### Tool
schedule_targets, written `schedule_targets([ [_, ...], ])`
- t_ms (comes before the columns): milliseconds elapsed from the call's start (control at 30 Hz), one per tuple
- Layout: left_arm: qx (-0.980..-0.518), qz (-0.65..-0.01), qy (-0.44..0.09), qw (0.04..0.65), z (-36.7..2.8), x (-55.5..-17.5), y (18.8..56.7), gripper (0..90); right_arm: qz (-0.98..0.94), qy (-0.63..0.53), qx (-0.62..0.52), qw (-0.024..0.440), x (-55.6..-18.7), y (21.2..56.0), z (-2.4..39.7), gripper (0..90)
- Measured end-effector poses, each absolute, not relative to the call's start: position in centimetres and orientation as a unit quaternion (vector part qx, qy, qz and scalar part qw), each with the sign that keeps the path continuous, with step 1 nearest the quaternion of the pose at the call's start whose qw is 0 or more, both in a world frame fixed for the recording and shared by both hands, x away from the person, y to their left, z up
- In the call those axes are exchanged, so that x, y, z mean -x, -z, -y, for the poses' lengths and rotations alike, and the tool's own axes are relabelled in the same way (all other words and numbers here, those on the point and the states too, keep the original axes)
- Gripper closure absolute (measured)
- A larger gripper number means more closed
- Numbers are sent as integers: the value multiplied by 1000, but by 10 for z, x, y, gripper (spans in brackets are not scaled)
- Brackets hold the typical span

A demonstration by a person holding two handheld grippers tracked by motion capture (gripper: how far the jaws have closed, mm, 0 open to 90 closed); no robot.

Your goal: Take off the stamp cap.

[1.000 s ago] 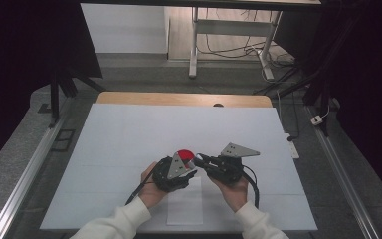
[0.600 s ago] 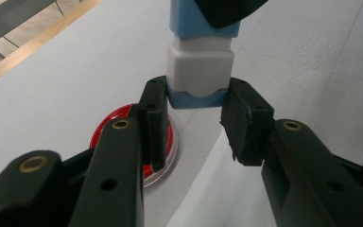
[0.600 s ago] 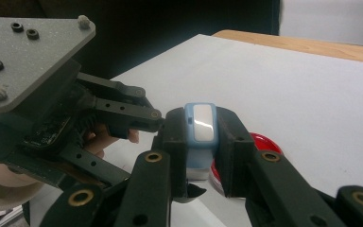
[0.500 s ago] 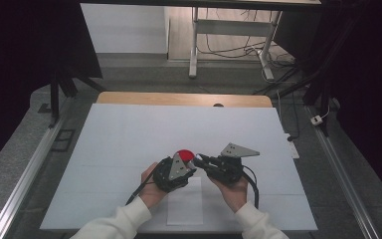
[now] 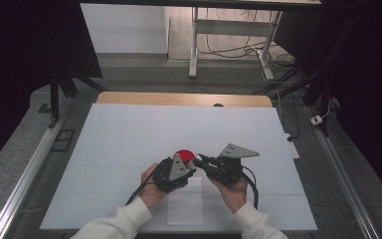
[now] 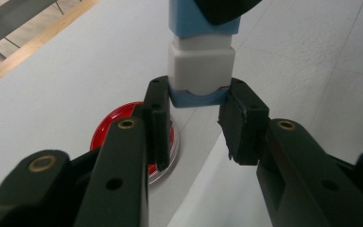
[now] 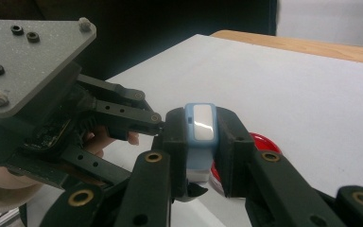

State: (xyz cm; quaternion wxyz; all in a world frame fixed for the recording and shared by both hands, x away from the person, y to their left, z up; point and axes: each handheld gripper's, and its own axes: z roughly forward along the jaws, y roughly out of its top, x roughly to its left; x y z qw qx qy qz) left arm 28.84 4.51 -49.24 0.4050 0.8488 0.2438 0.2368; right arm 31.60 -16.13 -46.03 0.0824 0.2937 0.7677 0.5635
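A small blue-and-white block (image 7: 202,123) hangs just above the table between my two grippers. The right gripper (image 7: 202,142) is shut on its blue upper part, one pad on each side. In the left gripper view the block (image 6: 201,61) comes down from above. The left gripper (image 6: 196,101) has just been closing, and its pads now press on the block's blue lower end. A red round lid (image 6: 111,127) lies flat on the table just behind the jaws. From above, the left gripper (image 5: 193,161) and the right gripper (image 5: 202,160) meet tip to tip beside the lid (image 5: 183,154).
A white cover (image 5: 129,129) spreads over the table, with a wooden edge (image 5: 179,98) at the far side. A loose white sheet (image 5: 185,206) lies near the front edge under the hands. Metal rails (image 5: 25,174) run along both sides; a frame and cables stand beyond.
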Motion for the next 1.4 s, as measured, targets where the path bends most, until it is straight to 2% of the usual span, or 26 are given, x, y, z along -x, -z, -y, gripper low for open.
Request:
schedule_targets([
  [1000, -848, -248, -215, 416, -48, -289, 495, 653, -769, -560, -297, 87, -314, 461, 160, 753],
  [1400, -858, -233, -228, 398, -47, -289, 497, 656, -773, -553, -300, 84, -315, 463, 159, 754],
])
